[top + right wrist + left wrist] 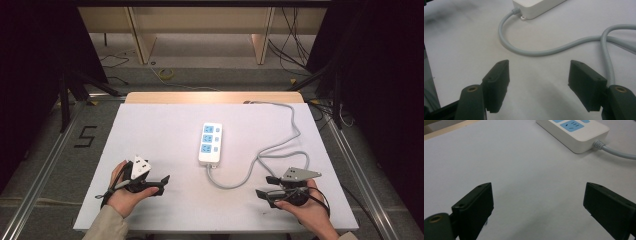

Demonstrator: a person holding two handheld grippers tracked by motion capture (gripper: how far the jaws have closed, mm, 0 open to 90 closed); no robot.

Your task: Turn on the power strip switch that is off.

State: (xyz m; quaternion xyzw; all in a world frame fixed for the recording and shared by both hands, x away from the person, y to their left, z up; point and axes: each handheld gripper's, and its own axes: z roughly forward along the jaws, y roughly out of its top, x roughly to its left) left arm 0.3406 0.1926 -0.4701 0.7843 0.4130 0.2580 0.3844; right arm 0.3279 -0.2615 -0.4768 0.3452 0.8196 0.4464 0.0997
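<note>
From above, a white power strip [210, 143] is lying near the middle of the white table [150, 125], its long side running away from the person, with three blue socket faces along its top. Its grey cable [280, 145] is leaving the near end, curling toward the right, looping once and then trailing off over the far right edge of the table. The left gripper [161, 184] is sitting low at the near left, held in the person's left hand [125, 192], its jaws pointing right toward the middle of the table and standing apart with nothing between them. The right gripper [265, 187] is sitting at the near right in the right hand [305, 210], a grey three-cornered plate on top, jaws pointing left and likewise standing apart. Both are well apart from the strip; the cable's near loop is lying just beyond the right one.

In the left gripper view, the two black jaws are standing wide, with bare table between them. The power strip [576, 132] is showing at the top right, one blue socket face in sight, and its cable [616, 151] is running off to the right.

In the right gripper view, the jaws are spread wide, gripping nothing. The strip's near end [536, 6] is peeking in at the top, and the cable [524, 48] is sweeping in a curve across the table ahead of the jaws, not touching them.
</note>
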